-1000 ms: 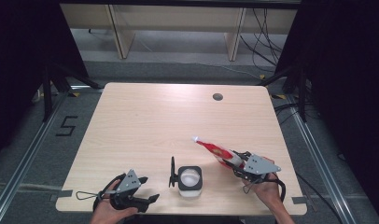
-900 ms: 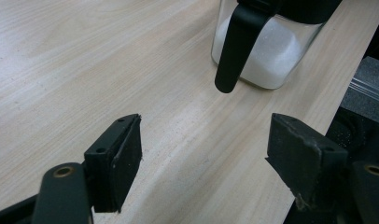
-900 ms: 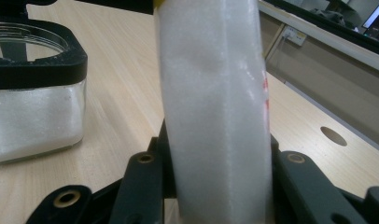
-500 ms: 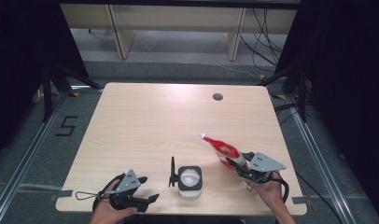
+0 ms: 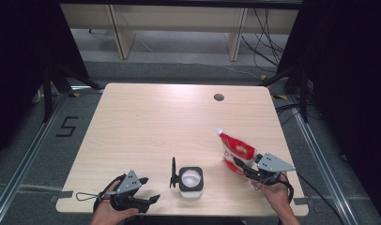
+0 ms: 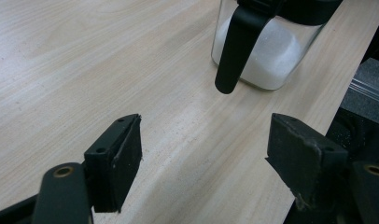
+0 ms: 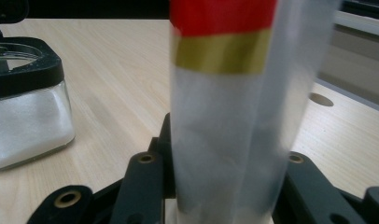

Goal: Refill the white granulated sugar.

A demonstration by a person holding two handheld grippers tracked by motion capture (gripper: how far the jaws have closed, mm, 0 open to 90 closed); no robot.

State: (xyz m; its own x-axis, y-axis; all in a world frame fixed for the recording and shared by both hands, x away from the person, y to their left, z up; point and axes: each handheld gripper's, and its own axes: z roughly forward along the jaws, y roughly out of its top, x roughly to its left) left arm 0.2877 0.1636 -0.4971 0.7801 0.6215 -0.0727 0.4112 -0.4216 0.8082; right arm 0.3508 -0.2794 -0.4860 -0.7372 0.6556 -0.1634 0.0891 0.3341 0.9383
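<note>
Pouch: red and white pouch (image 5: 235, 152), held in the right tool (image 5: 247, 169) near the right edge of the surface (image 5: 156, 122); it rises up and away from the tool, tilted, its clear corner topmost.
Pouch, close view: its clear lower part (image 7: 225, 149) stands between the two black jaws, with a gold band and red print above.
Right tool: jaws partly closed, pressed on the pouch from both sides; a hand (image 5: 273, 192) carries it at the near right corner.
Jar: glass jar (image 5: 191, 182) with black rim and white grains inside, standing near the front edge, well left of the pouch; a black handle (image 5: 173, 172) hangs at its left side.
Left tool: (image 5: 144, 190) jaws wide apart, nothing between them, low over bare surface just left of the jar.
Left tool, close view: the handle (image 6: 234, 51) and jar (image 6: 267, 60) lie ahead of the open jaws, apart from them.
Edges: both tools sit close to the front edge.
Open room: the far surface is bare wood, with one round hole (image 5: 219, 97) near the back.
</note>
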